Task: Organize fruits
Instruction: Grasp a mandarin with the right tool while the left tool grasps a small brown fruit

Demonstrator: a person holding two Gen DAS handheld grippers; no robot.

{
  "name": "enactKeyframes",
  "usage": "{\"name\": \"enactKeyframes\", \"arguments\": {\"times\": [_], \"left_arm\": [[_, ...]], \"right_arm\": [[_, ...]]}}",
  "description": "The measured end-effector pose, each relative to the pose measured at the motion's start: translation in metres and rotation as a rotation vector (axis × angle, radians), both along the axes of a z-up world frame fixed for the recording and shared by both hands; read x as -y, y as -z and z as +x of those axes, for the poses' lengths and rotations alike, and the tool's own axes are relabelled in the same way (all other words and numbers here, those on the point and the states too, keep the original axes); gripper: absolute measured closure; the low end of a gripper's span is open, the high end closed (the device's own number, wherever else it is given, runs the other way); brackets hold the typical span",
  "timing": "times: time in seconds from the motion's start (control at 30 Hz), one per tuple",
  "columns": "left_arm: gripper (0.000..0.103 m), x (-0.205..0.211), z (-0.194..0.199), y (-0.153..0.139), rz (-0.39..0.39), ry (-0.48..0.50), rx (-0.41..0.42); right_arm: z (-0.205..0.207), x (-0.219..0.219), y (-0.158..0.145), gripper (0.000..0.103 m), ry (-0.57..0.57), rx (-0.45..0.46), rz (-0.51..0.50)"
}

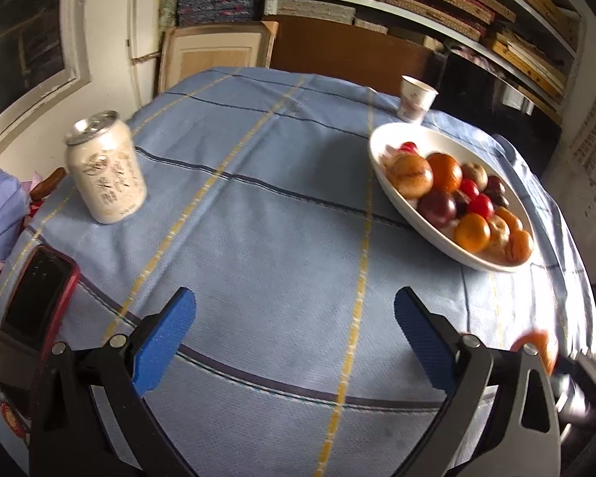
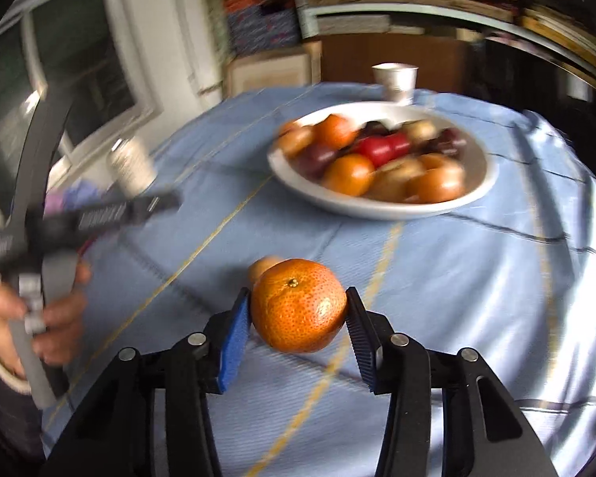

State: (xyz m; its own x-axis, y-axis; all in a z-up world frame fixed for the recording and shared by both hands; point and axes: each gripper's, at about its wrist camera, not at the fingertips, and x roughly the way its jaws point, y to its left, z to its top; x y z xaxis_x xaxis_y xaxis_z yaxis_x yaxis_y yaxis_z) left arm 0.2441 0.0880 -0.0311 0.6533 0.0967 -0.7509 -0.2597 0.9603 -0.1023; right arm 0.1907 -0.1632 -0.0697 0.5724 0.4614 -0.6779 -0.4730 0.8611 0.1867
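Observation:
My right gripper [image 2: 298, 310] is shut on an orange tangerine [image 2: 298, 305] and holds it above the blue tablecloth. A small pale fruit [image 2: 263, 268] lies on the cloth just behind it. The white oval bowl [image 2: 473, 189] of mixed fruits sits farther back; in the left wrist view the bowl [image 1: 381, 135] is at the right. My left gripper [image 1: 294, 310] is open and empty over the cloth. A blurred orange shape [image 1: 536, 344] shows at the lower right of the left wrist view. The left gripper [image 2: 167, 200] also appears at the left of the right wrist view, held in a hand.
A white drink can [image 1: 105, 167] stands at the left. A paper cup [image 1: 415, 99] stands behind the bowl. A red-cased phone [image 1: 35, 306] lies at the table's left edge. Crumpled cloth [image 1: 0, 214] lies off the left side. Shelves and a chair are behind the table.

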Motion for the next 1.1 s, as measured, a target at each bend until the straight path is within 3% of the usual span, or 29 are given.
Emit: {"name": "enactKeyframes", "arguments": {"times": [0.2, 0.33, 0.47, 0.63, 0.9, 1.1], "left_arm": [[0.005, 0.046, -0.001, 0.008, 0.029, 0.219, -0.015], [0.005, 0.082, -0.003, 0.015, 0.038, 0.352, -0.025], [0.023, 0.102, 0.004, 0.018, 0.062, 0.401, -0.042], [0.034, 0.114, 0.008, 0.024, 0.051, 0.425, -0.068], [0.060, 0.114, 0.018, 0.035, 0.013, 0.421, -0.117], [0.061, 0.118, 0.022, 0.036, 0.020, 0.423, -0.118]], "right_arm": [[0.022, 0.043, -0.001, 0.055, 0.174, -0.058, 0.096], [0.027, 0.053, 0.002, 0.055, 0.206, -0.082, 0.114], [0.028, 0.050, 0.007, 0.055, 0.196, -0.116, 0.112], [0.026, 0.048, 0.007, 0.055, 0.189, -0.115, 0.109], [0.028, 0.049, 0.007, 0.055, 0.193, -0.119, 0.107], [0.027, 0.048, 0.007, 0.055, 0.184, -0.115, 0.104]]}}
